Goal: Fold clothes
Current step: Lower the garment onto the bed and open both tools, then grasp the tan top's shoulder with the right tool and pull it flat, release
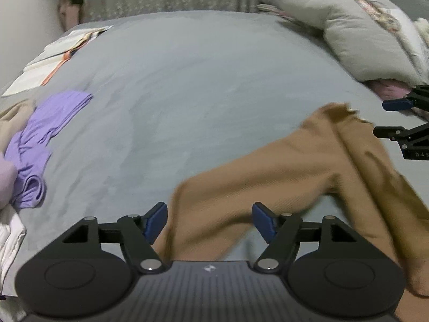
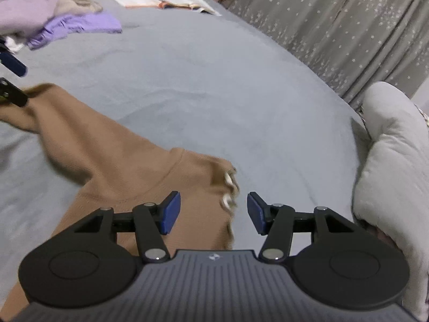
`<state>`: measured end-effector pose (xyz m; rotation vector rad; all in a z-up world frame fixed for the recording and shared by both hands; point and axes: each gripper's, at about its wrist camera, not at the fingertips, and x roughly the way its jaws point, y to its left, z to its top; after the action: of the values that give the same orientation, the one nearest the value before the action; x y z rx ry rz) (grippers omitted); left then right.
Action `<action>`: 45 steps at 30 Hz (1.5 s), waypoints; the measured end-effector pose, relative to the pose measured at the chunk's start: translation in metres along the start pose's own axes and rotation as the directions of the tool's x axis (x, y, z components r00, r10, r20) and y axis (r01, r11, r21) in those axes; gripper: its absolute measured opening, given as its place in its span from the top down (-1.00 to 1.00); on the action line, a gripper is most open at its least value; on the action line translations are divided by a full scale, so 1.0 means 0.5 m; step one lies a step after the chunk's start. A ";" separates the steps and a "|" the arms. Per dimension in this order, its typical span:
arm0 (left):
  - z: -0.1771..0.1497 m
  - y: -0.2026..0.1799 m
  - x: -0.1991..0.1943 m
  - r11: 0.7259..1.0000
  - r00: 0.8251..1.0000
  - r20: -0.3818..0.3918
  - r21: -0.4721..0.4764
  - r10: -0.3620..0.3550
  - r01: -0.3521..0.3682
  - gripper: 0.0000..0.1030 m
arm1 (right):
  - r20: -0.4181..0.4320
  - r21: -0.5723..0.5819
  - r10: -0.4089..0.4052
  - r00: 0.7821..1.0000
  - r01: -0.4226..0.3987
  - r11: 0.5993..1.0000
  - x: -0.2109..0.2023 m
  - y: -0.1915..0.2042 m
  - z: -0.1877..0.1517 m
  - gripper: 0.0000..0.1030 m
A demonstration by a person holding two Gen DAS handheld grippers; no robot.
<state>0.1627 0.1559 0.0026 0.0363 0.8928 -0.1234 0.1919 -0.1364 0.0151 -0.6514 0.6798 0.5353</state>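
A tan knit sweater (image 1: 281, 171) lies spread and rumpled on the grey bed (image 1: 187, 80). My left gripper (image 1: 210, 221) is open, its blue pads either side of a sleeve end, with cloth below the gap. In the left wrist view my right gripper (image 1: 386, 118) shows at the right edge, open beside the sweater's far hem. In the right wrist view my right gripper (image 2: 213, 212) is open over the sweater (image 2: 128, 166) near its buttoned edge. The left gripper (image 2: 12, 80) shows at the left edge by the other sleeve.
A pile with a purple garment (image 1: 45, 134) and pale clothes lies at the bed's left. Open books (image 1: 53, 53) rest at the far corner. Grey pillows (image 1: 348, 32) line the right side. A starred curtain (image 2: 335, 26) hangs behind the bed.
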 end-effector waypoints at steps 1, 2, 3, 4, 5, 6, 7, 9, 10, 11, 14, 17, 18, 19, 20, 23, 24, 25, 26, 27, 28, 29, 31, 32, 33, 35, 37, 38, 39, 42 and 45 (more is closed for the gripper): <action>0.000 -0.017 -0.007 1.000 1.000 0.000 0.008 -0.020 0.020 -0.41 | -0.001 -0.002 -0.005 1.000 0.005 1.000 -0.009 -0.005 -0.007 -0.10; 0.000 -0.034 -0.015 0.999 0.999 0.001 0.015 -0.041 0.041 -0.42 | -0.005 -0.011 -0.018 1.000 0.018 1.000 -0.037 -0.005 -0.028 -0.10; -0.001 -0.052 -0.020 0.998 0.998 -0.001 0.024 -0.061 0.061 -0.44 | -0.012 -0.020 -0.025 1.000 0.024 0.999 -0.062 -0.003 -0.049 -0.10; -0.002 -0.070 -0.024 0.996 0.997 -0.003 0.033 -0.081 0.081 -0.45 | -0.019 -0.024 -0.025 1.000 0.024 0.999 -0.083 -0.005 -0.067 -0.10; -0.003 -0.087 -0.027 0.994 0.995 -0.005 0.043 -0.096 0.096 -0.45 | -0.026 -0.026 -0.024 0.999 0.023 0.999 -0.103 -0.007 -0.084 -0.10; -0.006 -0.108 -0.029 0.992 0.994 -0.008 0.059 -0.113 0.113 -0.45 | -0.030 -0.025 -0.020 0.999 0.020 0.999 -0.115 -0.007 -0.096 -0.10; -0.009 -0.131 -0.032 0.988 0.991 -0.010 0.075 -0.132 0.132 -0.45 | -0.035 -0.026 -0.017 0.999 0.016 1.000 -0.127 -0.004 -0.107 -0.10; -0.014 -0.171 -0.034 0.981 0.986 -0.017 0.101 -0.163 0.164 -0.45 | -0.054 -0.032 -0.005 0.999 0.004 0.999 -0.154 -0.006 -0.143 -0.10; -0.017 -0.192 -0.034 0.978 0.984 -0.022 0.117 -0.174 0.176 -0.45 | -0.065 -0.036 0.006 0.998 -0.009 0.999 -0.166 -0.006 -0.159 -0.10; -0.020 -0.213 -0.035 0.973 0.982 -0.028 0.132 -0.185 0.187 -0.45 | -0.076 -0.040 0.018 0.997 -0.021 0.999 -0.177 -0.004 -0.173 -0.10; -0.028 -0.272 -0.029 0.961 0.976 -0.046 0.170 -0.213 0.218 -0.45 | -0.105 -0.052 0.066 0.992 -0.072 0.996 -0.212 0.015 -0.212 -0.10; -0.031 -0.309 -0.016 0.955 0.972 -0.065 0.181 -0.226 0.234 -0.45 | -0.150 -0.061 0.126 0.981 -0.136 0.989 -0.234 0.037 -0.250 -0.10; -0.032 -0.325 -0.011 0.954 0.970 -0.073 0.182 -0.231 0.240 -0.45 | -0.163 -0.062 0.137 0.977 -0.149 0.987 -0.236 0.045 -0.259 -0.10; -0.033 -0.340 -0.006 0.952 0.969 -0.082 0.183 -0.235 0.246 -0.45 | -0.169 -0.063 0.143 0.975 -0.156 0.986 -0.237 0.049 -0.264 -0.10; -0.035 -0.347 -0.005 0.951 0.967 -0.085 0.180 -0.240 0.252 -0.45 | -0.182 -0.064 0.153 0.971 -0.167 0.984 -0.235 0.054 -0.274 -0.08; -0.038 -0.363 -0.003 0.949 0.964 -0.095 0.177 -0.247 0.261 -0.45 | -0.190 -0.047 0.173 0.966 -0.185 0.982 -0.233 0.060 -0.297 -0.01; -0.039 -0.365 -0.003 0.949 0.965 -0.096 0.179 -0.245 0.259 -0.45 | -0.183 -0.034 0.189 0.965 -0.198 0.980 -0.236 0.056 -0.302 0.08; -0.039 -0.366 -0.004 0.950 0.965 -0.097 0.180 -0.242 0.257 -0.45 | -0.176 -0.023 0.202 0.963 -0.209 0.978 -0.238 0.052 -0.306 0.45; -0.040 -0.368 -0.004 0.950 0.966 -0.099 0.181 -0.240 0.254 -0.45 | -0.176 -0.020 0.202 0.963 -0.209 0.978 -0.240 0.050 -0.308 0.91; -0.039 -0.364 -0.004 0.951 0.966 -0.100 0.178 -0.237 0.251 -0.45 | -0.178 -0.025 0.190 0.965 -0.198 0.980 -0.242 0.049 -0.311 0.90; -0.038 -0.361 -0.003 0.953 0.967 -0.101 0.175 -0.233 0.248 -0.45 | -0.177 -0.033 0.174 0.969 -0.182 0.983 -0.245 0.047 -0.313 0.90; -0.038 -0.357 -0.004 0.954 0.968 -0.101 0.170 -0.230 0.245 -0.45 | -0.168 -0.051 0.143 0.975 -0.153 0.987 -0.254 0.044 -0.312 0.91; -0.038 -0.345 -0.003 0.957 0.968 -0.105 0.158 -0.227 0.242 -0.45 | -0.146 -0.090 0.062 0.987 -0.075 0.993 -0.272 0.035 -0.310 0.91; -0.038 -0.340 -0.002 0.959 0.968 -0.108 0.151 -0.225 0.240 -0.45 | -0.126 -0.119 -0.037 0.991 0.021 0.993 -0.288 0.021 -0.304 0.91; -0.040 -0.335 0.001 0.960 0.967 -0.113 0.142 -0.227 0.241 -0.45 | -0.116 -0.140 -0.098 0.988 0.082 0.987 -0.295 0.012 -0.301 0.91; -0.043 -0.325 0.006 0.962 0.966 -0.123 0.124 -0.229 0.244 -0.45 | -0.098 -0.166 -0.228 0.969 0.210 0.963 -0.310 -0.022 -0.289 0.91; -0.050 -0.317 0.013 0.962 0.962 -0.136 0.105 -0.238 0.253 -0.45 | -0.094 -0.189 -0.354 0.930 0.333 0.924 -0.318 -0.071 -0.277 0.91; -0.053 -0.314 0.016 0.962 0.960 -0.142 0.097 -0.242 0.257 -0.45 | -0.091 -0.197 -0.399 0.913 0.376 0.906 -0.319 -0.092 -0.272 0.91; -0.057 -0.311 0.019 0.961 0.958 -0.149 0.089 -0.247 0.261 -0.45 | -0.086 -0.200 -0.435 0.896 0.412 0.889 -0.318 -0.110 -0.268 0.91; -0.069 -0.305 0.029 0.958 0.949 -0.173 0.069 -0.262 0.277 -0.45 | -0.081 -0.220 -0.538 0.839 0.511 0.831 -0.303 -0.163 -0.254 0.91; -0.081 -0.304 0.037 0.953 0.938 -0.199 0.051 -0.282 0.298 -0.45 | -0.088 -0.234 -0.600 0.795 0.569 0.788 -0.275 -0.205 -0.248 0.91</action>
<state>0.1242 0.0068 -0.0344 -0.0100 1.0806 -0.4382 0.1173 -0.3246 0.0765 -1.0537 0.5335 -0.0392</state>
